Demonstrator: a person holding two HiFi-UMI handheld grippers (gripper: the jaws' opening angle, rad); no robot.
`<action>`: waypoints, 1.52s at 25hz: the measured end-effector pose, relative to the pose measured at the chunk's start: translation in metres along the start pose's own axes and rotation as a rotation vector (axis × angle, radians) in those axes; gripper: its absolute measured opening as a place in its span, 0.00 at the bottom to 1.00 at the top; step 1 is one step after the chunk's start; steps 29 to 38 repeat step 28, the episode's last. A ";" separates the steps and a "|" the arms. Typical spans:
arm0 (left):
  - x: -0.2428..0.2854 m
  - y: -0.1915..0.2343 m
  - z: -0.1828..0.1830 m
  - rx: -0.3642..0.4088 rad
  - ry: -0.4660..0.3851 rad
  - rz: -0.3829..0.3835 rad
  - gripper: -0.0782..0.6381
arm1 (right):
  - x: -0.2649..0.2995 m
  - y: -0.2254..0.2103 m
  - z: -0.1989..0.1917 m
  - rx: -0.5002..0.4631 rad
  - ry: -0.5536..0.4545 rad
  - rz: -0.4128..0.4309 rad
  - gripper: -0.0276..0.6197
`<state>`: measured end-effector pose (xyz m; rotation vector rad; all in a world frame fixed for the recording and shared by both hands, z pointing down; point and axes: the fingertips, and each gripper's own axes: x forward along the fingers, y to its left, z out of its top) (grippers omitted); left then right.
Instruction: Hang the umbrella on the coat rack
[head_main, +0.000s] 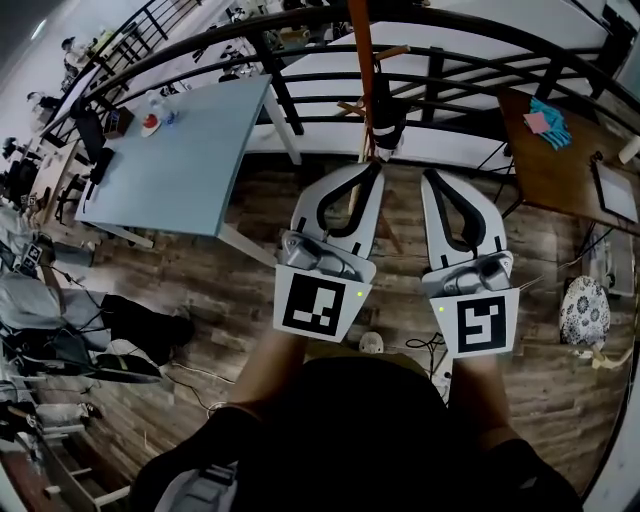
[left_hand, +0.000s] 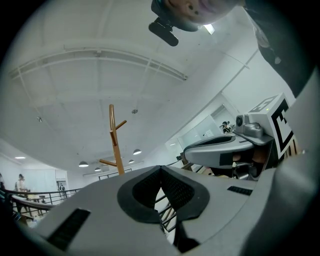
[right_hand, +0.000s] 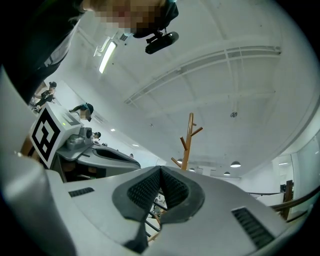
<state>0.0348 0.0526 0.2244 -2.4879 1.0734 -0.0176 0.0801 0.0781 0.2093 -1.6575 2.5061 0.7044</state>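
The coat rack (head_main: 362, 60) is an orange-brown wooden pole with short pegs, standing just beyond both grippers at the top centre of the head view. A dark folded umbrella (head_main: 385, 112) with a pale lower end hangs against the pole. My left gripper (head_main: 373, 168) is shut and empty, its tips just below the umbrella. My right gripper (head_main: 431, 178) is shut and empty beside it, a little to the right. The left gripper view shows the rack (left_hand: 116, 145) past the closed left gripper (left_hand: 161, 169). In the right gripper view the rack (right_hand: 187, 142) rises behind the closed right gripper (right_hand: 161, 169).
A light blue table (head_main: 190, 150) stands at the left and a brown wooden table (head_main: 560, 175) with a teal cloth (head_main: 551, 123) at the right. A black railing (head_main: 300, 75) runs behind the rack. A patterned stool (head_main: 585, 310) and cables lie on the wooden floor.
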 end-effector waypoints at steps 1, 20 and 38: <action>0.000 0.000 0.000 -0.001 -0.001 0.002 0.13 | 0.000 0.000 0.001 -0.002 -0.004 -0.001 0.09; -0.011 -0.001 0.011 0.030 -0.025 0.018 0.13 | -0.002 0.012 0.013 -0.047 -0.036 0.006 0.09; -0.016 0.001 0.008 0.036 -0.025 0.018 0.13 | 0.001 0.021 0.011 -0.054 -0.037 0.018 0.09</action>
